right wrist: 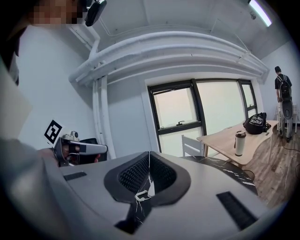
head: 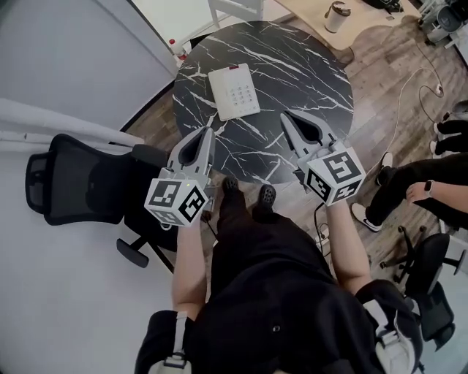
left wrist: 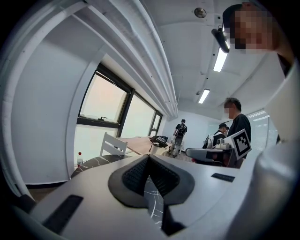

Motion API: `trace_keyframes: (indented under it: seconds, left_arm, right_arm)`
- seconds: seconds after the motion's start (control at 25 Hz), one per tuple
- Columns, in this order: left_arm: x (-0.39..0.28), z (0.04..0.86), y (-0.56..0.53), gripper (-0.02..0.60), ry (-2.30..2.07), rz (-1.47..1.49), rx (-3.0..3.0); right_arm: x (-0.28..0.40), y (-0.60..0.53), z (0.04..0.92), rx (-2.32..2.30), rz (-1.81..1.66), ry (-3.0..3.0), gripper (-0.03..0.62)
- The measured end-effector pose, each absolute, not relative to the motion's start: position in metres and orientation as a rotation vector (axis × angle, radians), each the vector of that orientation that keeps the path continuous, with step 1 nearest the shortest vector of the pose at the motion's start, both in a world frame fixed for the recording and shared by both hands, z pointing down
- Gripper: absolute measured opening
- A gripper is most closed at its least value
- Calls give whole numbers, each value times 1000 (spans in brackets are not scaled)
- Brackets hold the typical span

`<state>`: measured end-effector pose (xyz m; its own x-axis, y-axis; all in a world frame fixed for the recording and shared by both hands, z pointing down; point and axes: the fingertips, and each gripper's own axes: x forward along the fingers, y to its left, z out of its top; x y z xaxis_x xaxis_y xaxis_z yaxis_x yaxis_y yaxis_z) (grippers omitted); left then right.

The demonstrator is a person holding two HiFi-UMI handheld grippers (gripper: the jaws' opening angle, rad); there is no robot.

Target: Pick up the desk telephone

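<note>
The step in hand looks like the approach, with no grasp begun. The left tongs point(head: 210, 133) and the right tongs point(head: 287, 119) are both closed tight and hold nothing; each tongs' own view shows its dark pads meeting at the tip with only worktop behind them. The phone point(head: 234, 91), a flat white set with a keypad, lies on the worktop point(head: 307, 73) ahead of the tongs and between their lines, nearer the left tip and apart from both. The next move probably calls for opening the jaws and bringing them forward to the phone's edges. Since the set is low and wide, a grip across a thin side, or one from each side, seems likeliest to hold. The worktop is round, black stone with white veins, and bare around the phone. Behind the left tongs stands a black chair point(head: 69, 179) by a white wall. Beyond the right tongs a wood floor point(head: 380, 66) carries a loose cable point(head: 409, 95), and a cup point(head: 337, 16) stands on a pale table further off.
</note>
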<state>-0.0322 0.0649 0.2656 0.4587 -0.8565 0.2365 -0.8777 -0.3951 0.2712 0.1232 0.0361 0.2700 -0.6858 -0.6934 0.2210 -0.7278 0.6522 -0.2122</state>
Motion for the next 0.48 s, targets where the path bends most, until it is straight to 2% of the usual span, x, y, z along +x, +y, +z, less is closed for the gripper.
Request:
trace_keyframes:
  seconds: [0.48]
  left_arm:
    - [-50, 282, 27, 14, -1449, 98, 2307]
  right_arm:
    - [106, 0, 286, 1152, 473, -2686, 31]
